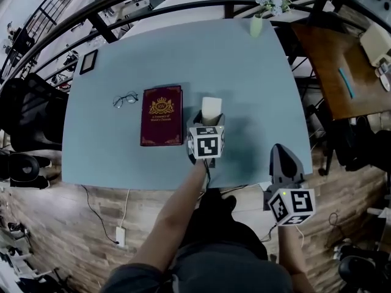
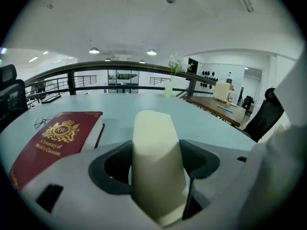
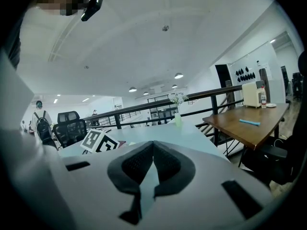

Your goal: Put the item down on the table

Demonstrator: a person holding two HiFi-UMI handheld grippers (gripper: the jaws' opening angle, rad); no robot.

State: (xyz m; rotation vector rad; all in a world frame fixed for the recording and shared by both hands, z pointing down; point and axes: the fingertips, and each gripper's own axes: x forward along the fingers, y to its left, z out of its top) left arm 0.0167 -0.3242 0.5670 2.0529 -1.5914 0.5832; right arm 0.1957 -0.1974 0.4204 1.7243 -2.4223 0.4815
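The left gripper was clamped on the item, a smooth, cream-coloured block with flat faces and softened edges, narrower at its far end. Its dark, ribbed pads pressed on both sides. It stood upright over the near part of the table, just right of the book; I couldn't tell whether its base touched the top.

The table was a wide, matte, blue-grey slab with rounded corners. The book lay flat and shut, a maroon hardback with a gilt crest and gold border. Thin wire-rimmed glasses lay just left of it. At the far edge stood a pale green vase of small white flowers. A brown wooden table stood beyond the right side, with a black railing curving behind.

The right gripper hung off the table's near right edge, its jaws pressed together on nothing.
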